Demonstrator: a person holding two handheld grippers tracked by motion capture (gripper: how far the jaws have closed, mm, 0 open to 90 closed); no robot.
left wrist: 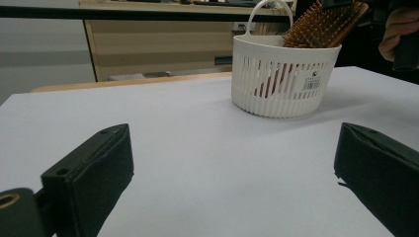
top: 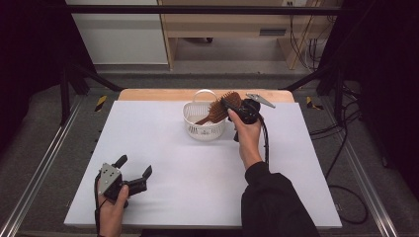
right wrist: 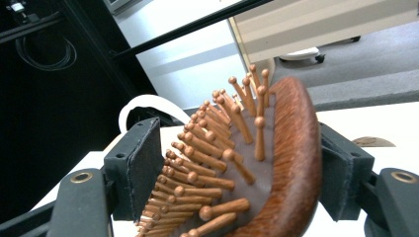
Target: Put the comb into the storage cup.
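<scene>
A brown wooden hairbrush stands handle-down in a small white slotted basket at the back middle of the white table, its head leaning out to the right. My right gripper is around that head. In the right gripper view the brush sits between the jaws, its pin tips against the left pad and its wooden back against the right pad. My left gripper rests near the front left of the table, open and holding nothing. Its view looks across the table at the basket and brush.
The white table top has a wooden strip along its back edge. Metal rails run along both sides and cables lie on the floor at the right. Behind the table stands a wooden cabinet.
</scene>
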